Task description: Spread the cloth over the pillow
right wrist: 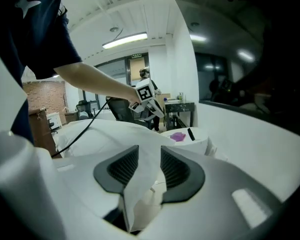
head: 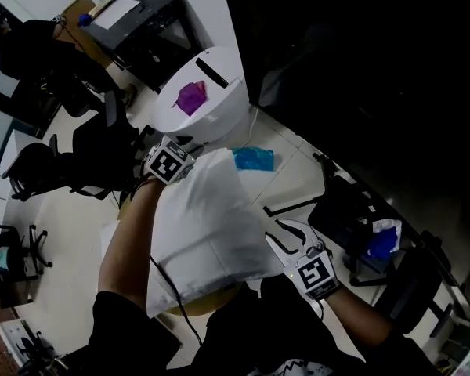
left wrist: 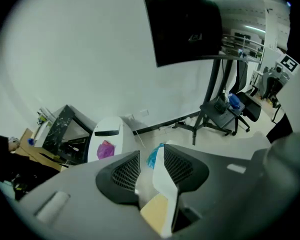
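Note:
A white cloth [head: 207, 225] hangs spread in the air between my two grippers. My left gripper [head: 180, 161] is at its far top corner and my right gripper [head: 280, 240] at its near right edge. Under the cloth's lower edge peeks a tan pillow [head: 210, 299]. In the left gripper view, the cloth [left wrist: 163, 180] lies against one jaw of the left gripper [left wrist: 151, 159], with a gap to the other jaw and the tan pillow [left wrist: 155, 211] below. In the right gripper view, a fold of cloth [right wrist: 140, 184] runs loosely through the parted jaws of the right gripper [right wrist: 149, 154].
A white round bin [head: 219, 120] with a purple scrap [head: 190, 96] on top stands beyond the cloth. A teal bag [head: 253, 159] lies on the floor beside it. Black office chairs [head: 102, 151] stand at the left, and a black stand with a blue item [head: 380, 243] at the right.

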Motion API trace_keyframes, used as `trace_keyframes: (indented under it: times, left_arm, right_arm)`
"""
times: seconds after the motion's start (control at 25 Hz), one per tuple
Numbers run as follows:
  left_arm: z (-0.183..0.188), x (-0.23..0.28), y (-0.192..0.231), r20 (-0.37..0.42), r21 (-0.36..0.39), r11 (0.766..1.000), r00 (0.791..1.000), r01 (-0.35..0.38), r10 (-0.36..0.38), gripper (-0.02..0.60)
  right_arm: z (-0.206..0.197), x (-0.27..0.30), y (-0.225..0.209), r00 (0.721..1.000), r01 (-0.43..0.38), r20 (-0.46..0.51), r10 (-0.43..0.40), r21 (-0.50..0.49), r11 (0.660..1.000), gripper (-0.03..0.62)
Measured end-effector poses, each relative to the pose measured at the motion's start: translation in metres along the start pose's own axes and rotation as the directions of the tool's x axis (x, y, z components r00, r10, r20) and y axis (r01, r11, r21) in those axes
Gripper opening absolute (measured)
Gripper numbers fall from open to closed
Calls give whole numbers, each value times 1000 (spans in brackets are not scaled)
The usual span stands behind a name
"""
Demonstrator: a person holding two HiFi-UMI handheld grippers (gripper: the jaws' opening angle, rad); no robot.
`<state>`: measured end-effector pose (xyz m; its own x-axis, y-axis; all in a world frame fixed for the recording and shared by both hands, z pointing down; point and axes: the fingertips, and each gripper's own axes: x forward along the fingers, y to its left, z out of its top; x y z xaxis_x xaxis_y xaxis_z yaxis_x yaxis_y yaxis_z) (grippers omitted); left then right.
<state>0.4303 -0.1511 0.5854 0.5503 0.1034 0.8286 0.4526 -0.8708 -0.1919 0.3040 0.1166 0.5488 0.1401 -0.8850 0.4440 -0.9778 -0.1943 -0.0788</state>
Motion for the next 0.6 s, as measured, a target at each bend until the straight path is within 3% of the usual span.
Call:
trace_keyframes:
  times: [0.16,0.32,0.48,0.6]
  left_arm:
    - [-16,-80,7,78,-54,995,993,-84,88,141]
    - [-54,-157,1,107,-102,980,978,-168,179,141]
    - [-111,-222,-18,79,-150,962,967,-229,243,141]
    - [-160,-267,-32,33,-227,931,953,-285,300,141]
  right_arm:
    - [30,13,18,998,-44,36,46,-55,998,150]
    - [62,30,41,991,-100,76,107,-95,990,150]
    - [96,50,66,976,-170,113,184,-124,978,150]
    - [122,64,86,957,-237,131,257,-156,959,150]
